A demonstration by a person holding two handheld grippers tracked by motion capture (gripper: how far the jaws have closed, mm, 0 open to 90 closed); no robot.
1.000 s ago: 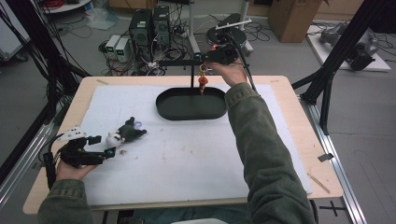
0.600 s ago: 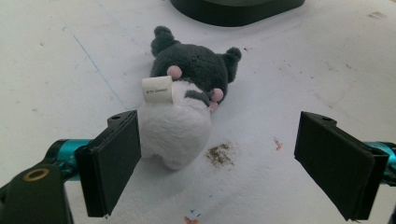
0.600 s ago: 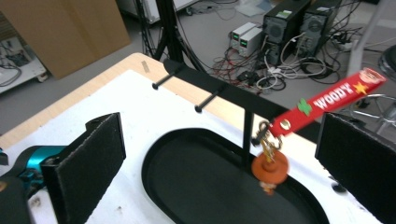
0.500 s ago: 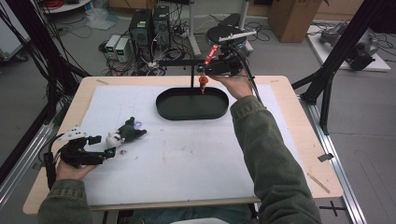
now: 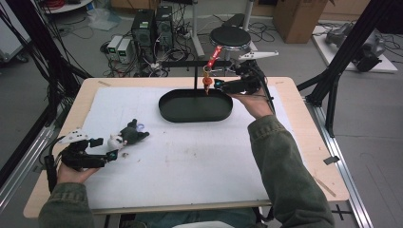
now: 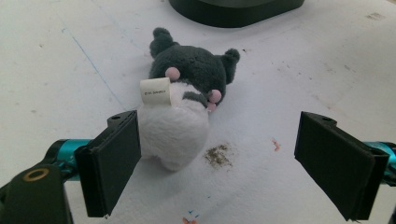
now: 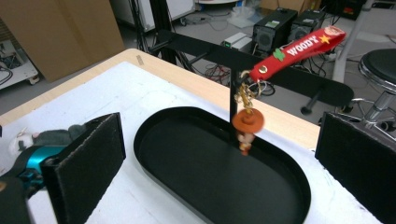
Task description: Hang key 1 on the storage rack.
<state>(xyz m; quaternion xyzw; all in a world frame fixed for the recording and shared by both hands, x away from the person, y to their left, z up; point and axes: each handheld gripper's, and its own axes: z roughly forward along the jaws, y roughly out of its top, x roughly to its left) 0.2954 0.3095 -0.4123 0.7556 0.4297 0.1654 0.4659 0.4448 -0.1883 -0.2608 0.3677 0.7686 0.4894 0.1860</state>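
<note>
While both grippers stand idle of load, the scene reads as follows.

Left gripper [image 6: 217,163]: jaws wide apart, clamped on nothing; it rests low at 8 o'clock on the bench [image 5: 304,156].
Plush toy [image 6: 187,102]: lies on the white bench cover just ahead of the left gripper, off-centre toward the left jaw, which stands at or just beside its white body; whether they touch cannot be told. The dark-grey head points toward 12 o'clock, and a paper tag sits on top.
Right gripper [image 5: 216,85]: jaws apart, holding nothing; it hangs at 1 o'clock on the bench, near the keychain.
Keychain [image 7: 247,123]: a small figure with an orange hat on a metal ring and a red strap [image 7: 299,49], hung from a black stand [image 5: 195,64]; it dangles over the far rim of the tray.
Tray [image 5: 166,107]: black, oval, at 12 o'clock on the bench.
Handling, plush toy: judged light, soft and compressible, not fragile and not slippery. Grip the white body across its width; avoid the tag and the ears.
Handling, keychain: judged light and free-swinging, with a limp strap. Grip the figure or the strap just above the ring, then lift clear of the stand.
</note>
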